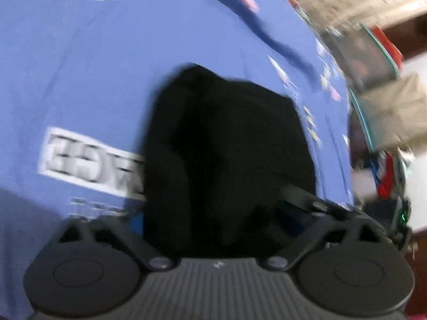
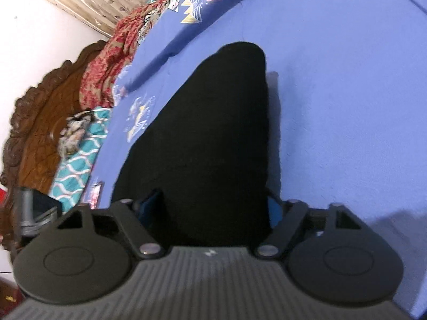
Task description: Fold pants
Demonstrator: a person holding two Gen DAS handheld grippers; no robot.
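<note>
The black pants (image 1: 226, 154) lie on a blue printed bedsheet (image 1: 133, 66). In the left wrist view the image is blurred; the dark cloth bunches between the fingers of my left gripper (image 1: 213, 218), which seems shut on it. In the right wrist view the pants (image 2: 208, 138) stretch away as a long black strip over the sheet (image 2: 347, 106). My right gripper (image 2: 213, 208) has its blue-padded fingers on both sides of the near end of the cloth and grips it. The fingertips are hidden by fabric in both views.
A carved wooden headboard (image 2: 40, 122) stands at the left of the right wrist view, with red patterned cloth (image 2: 106, 61) and a teal patterned pillow (image 2: 80, 160) beside it. Cluttered items and a box (image 1: 395, 106) sit past the bed's edge in the left wrist view.
</note>
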